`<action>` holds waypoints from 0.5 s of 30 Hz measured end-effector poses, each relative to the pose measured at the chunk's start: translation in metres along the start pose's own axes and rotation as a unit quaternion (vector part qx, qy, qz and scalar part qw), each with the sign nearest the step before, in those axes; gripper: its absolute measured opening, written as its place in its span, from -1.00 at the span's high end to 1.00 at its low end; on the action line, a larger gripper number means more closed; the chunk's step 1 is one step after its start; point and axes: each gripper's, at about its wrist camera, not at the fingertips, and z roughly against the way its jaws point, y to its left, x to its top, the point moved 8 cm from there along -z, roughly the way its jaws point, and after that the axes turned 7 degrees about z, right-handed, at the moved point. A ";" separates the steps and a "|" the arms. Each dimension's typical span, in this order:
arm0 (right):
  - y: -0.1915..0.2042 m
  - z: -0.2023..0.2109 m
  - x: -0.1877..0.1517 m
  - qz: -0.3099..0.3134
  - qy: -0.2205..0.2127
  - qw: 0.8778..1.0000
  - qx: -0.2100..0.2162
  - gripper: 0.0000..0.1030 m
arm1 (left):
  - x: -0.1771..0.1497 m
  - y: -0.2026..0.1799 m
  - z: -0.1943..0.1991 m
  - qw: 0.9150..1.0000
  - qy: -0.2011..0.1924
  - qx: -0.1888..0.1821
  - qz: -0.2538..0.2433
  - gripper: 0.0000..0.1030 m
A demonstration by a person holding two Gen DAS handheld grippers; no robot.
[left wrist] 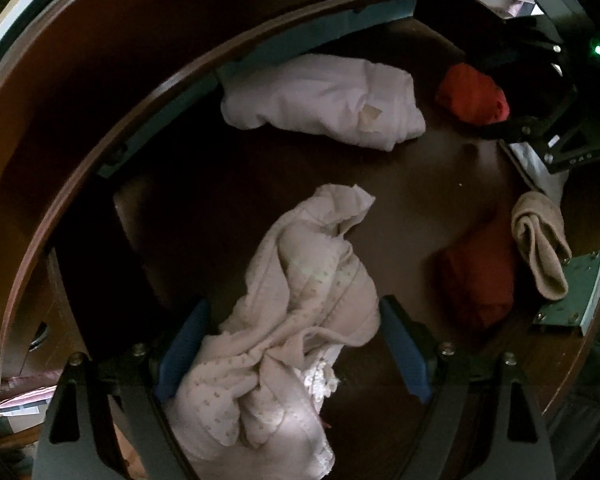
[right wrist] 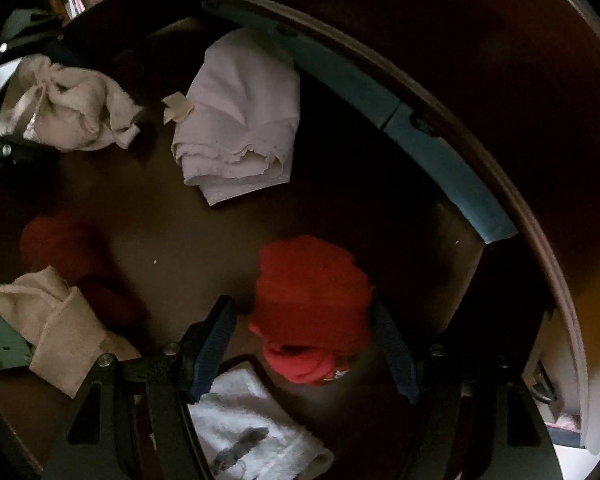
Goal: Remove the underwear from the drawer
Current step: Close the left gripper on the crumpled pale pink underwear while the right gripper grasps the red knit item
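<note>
Both tools are spread wide, the left tool (left wrist: 292, 344) straddling the limp pale underwear (left wrist: 296, 320) in the drawer (left wrist: 440, 184), the right tool (right wrist: 306, 344) over the red underwear (right wrist: 312, 292) (light, floppy cloth, best pinched at a bunched fold).

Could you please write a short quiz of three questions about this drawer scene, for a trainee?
1. True or false: the left gripper has open jaws around a crumpled pale pink dotted fabric garment.
2. Which garment lies between the fingers of the right gripper? A. bright red folded garment B. folded beige cloth C. white towel
3. Fill in: the folded pale lilac garment lies near the drawer's ____ wall.

Key: 1 true; 2 A; 3 back
</note>
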 end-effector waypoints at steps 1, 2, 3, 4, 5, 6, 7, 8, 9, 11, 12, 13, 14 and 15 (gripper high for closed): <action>-0.001 0.000 0.000 -0.003 0.000 1.000 0.004 -0.39 | 0.001 0.000 -0.001 1.000 0.002 0.003 -0.001 -0.66; -0.004 -0.002 -0.001 -0.004 0.000 1.000 0.005 -0.39 | 0.003 0.000 -0.003 1.000 0.003 0.006 -0.002 -0.66; -0.004 -0.003 -0.002 -0.006 0.002 1.000 0.008 -0.39 | 0.004 0.000 -0.004 1.000 0.007 0.011 -0.005 -0.66; -0.004 -0.005 -0.002 -0.007 0.005 1.000 0.011 -0.39 | 0.005 0.000 -0.006 1.000 0.010 0.015 -0.007 -0.66; -0.007 -0.009 -0.002 -0.007 0.008 1.000 0.013 -0.38 | 0.006 0.000 -0.007 1.000 0.013 0.017 -0.010 -0.68; -0.009 -0.010 -0.001 -0.006 0.011 1.000 0.013 -0.37 | 0.007 0.000 -0.008 1.000 0.015 0.020 -0.012 -0.68; -0.010 -0.011 0.001 -0.004 0.013 1.000 0.012 -0.29 | 0.008 0.000 -0.010 1.000 0.016 0.022 -0.014 -0.68; -0.009 -0.013 0.000 0.002 0.017 1.000 0.013 -0.18 | 0.008 0.000 -0.010 0.999 0.017 0.024 -0.015 -0.67; -0.008 -0.013 0.000 0.003 0.016 1.000 0.015 -0.17 | 0.009 0.000 -0.011 0.999 0.017 0.027 -0.017 -0.64; -0.007 -0.013 -0.002 0.005 0.013 1.000 0.023 0.00 | 0.002 -0.009 -0.013 0.999 0.015 0.026 -0.019 -0.35; -0.007 -0.013 -0.002 0.006 0.012 1.000 0.027 0.02 | 0.001 -0.010 -0.014 0.999 0.015 0.026 -0.019 -0.24; -0.007 -0.013 -0.002 0.007 0.011 1.000 0.028 0.06 | 0.000 -0.011 -0.015 1.000 0.014 0.024 -0.016 -0.08; -0.008 -0.012 -0.002 0.009 0.008 1.000 0.027 0.12 | -0.001 -0.012 -0.015 1.000 0.011 0.021 -0.014 -0.02; -0.008 -0.011 -0.001 0.010 0.005 1.000 0.027 0.14 | 0.000 -0.012 -0.014 1.000 0.006 0.017 -0.012 0.01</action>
